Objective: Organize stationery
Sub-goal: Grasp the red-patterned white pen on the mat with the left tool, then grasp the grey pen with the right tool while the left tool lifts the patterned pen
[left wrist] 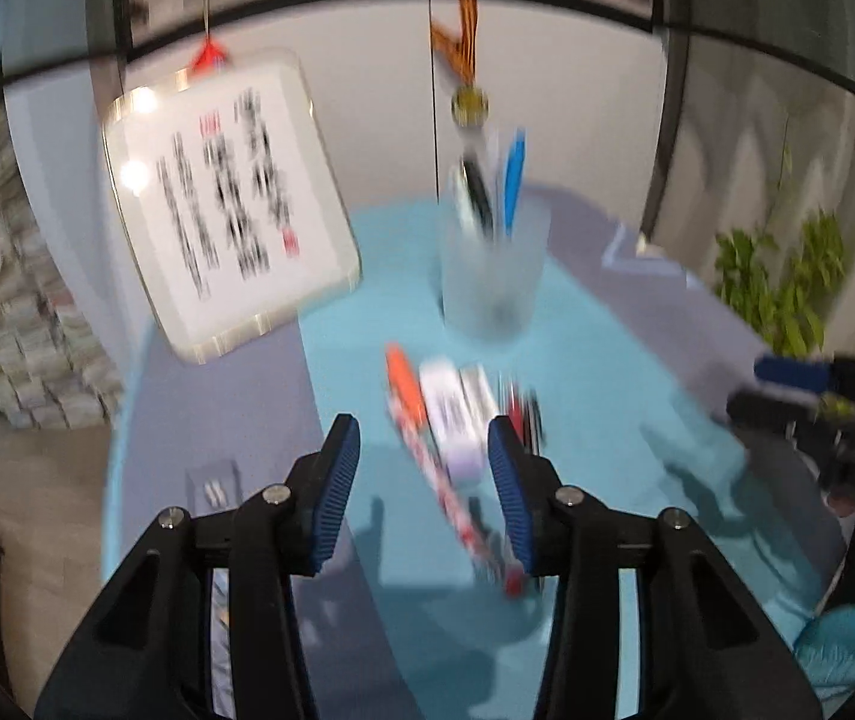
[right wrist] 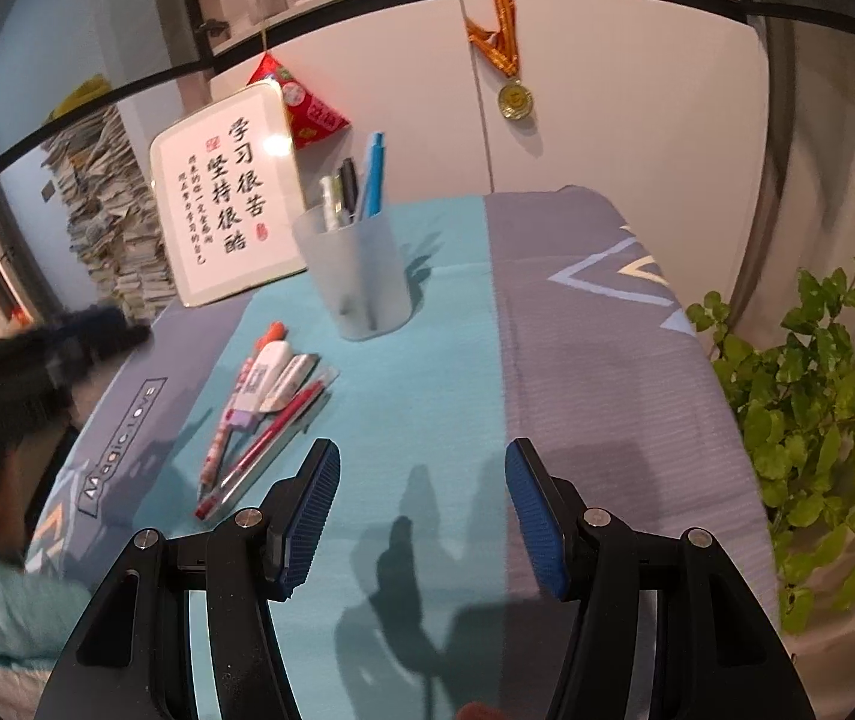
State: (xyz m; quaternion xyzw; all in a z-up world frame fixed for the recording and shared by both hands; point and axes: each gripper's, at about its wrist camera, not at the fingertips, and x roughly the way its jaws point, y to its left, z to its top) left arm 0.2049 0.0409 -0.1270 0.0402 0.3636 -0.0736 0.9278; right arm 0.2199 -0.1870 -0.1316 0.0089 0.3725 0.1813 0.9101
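Both jaws stand spread and hold nothing; my left gripper hovers low over the loose stationery pile, its jaws either side of the near end, not touching as far as the blur lets me tell; my right gripper hangs over bare teal cloth on the desk, the pile off to its left; a red pen, a patterned pen and a white correction-tape case lie together there; beyond stands the frosted pen cup, upright, with a blue pen in it; a framed calligraphy sign leans behind.
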